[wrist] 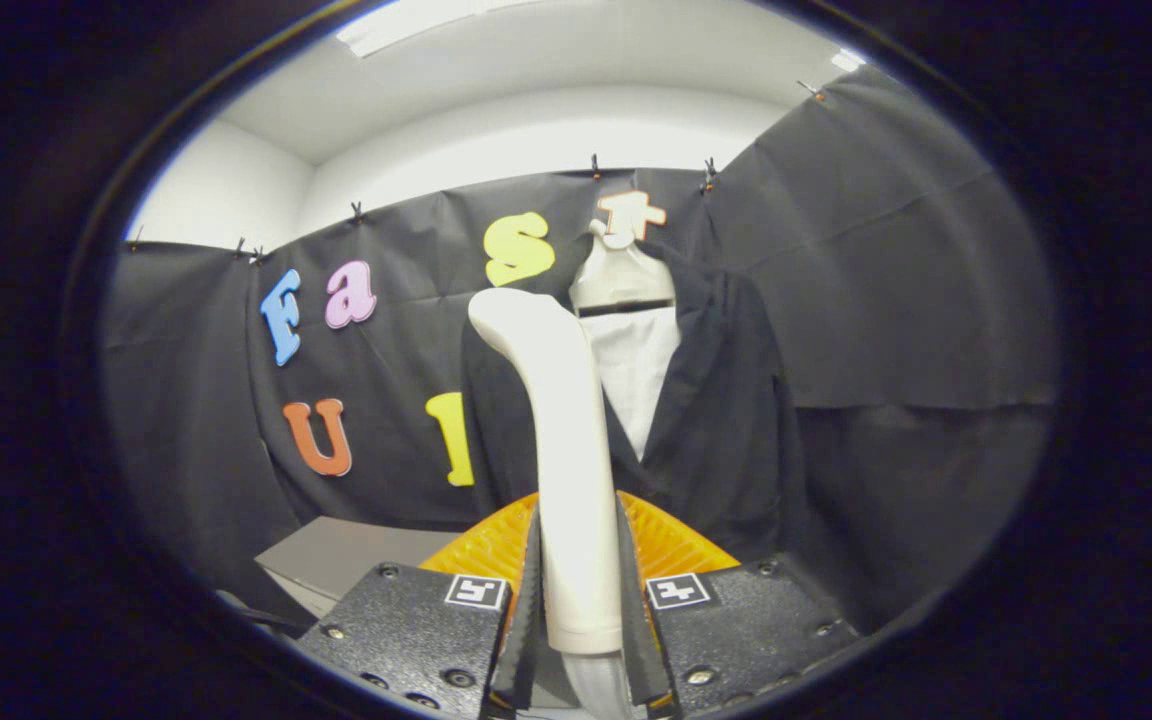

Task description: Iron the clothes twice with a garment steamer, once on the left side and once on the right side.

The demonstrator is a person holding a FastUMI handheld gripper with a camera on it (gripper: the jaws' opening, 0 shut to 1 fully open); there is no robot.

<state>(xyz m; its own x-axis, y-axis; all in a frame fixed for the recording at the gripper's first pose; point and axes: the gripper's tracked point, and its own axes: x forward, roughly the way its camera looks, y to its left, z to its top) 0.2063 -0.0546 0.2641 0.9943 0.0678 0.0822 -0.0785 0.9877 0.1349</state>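
Observation:
A cream garment steamer (566, 440) stands upright between my fingers, its handle pinched from both sides and its bent head reaching up toward the clothes. My gripper (578, 600) is shut on that handle. Beyond the steamer a dark jacket (726, 420) hangs on a pale mannequin bust (622, 275), open over a white shirt front (636, 375). The steamer's head overlaps the jacket's left side in my view; whether it touches the cloth I cannot tell. A hose end shows under the handle.
An orange ribbed object (671, 545) lies just behind the fingers, under the jacket's hem. A grey tabletop (336, 560) extends to the left of it. Black cloth walls close in behind and to the right.

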